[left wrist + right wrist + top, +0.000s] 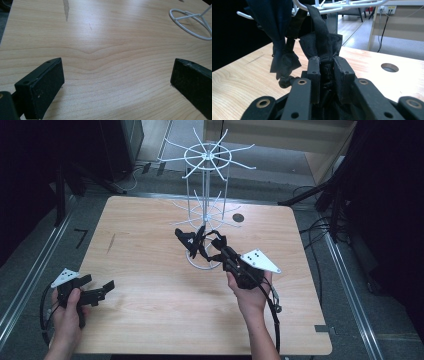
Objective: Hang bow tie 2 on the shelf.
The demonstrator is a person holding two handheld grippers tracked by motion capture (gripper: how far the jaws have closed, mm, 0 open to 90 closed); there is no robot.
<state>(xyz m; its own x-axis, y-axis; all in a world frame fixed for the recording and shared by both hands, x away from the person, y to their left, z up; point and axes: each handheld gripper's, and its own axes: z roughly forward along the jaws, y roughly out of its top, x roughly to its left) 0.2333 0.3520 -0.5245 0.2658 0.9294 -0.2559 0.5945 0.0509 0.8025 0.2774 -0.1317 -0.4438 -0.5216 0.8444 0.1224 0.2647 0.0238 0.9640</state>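
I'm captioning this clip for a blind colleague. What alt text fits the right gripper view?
The right gripper is shut on a black cloth pouch hanging by its strap from a white wire rack. Another dark cloth hangs beside it, above a wooden table.

Bench (150, 270): one
White wire rack (206, 157): one
Black cloth pieces (190, 240) hanging on rack: two
Grippers: two, left gripper (102, 289) and right gripper (216, 245)
Hands: two

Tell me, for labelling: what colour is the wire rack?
White; the wire rack shows best in the high view.
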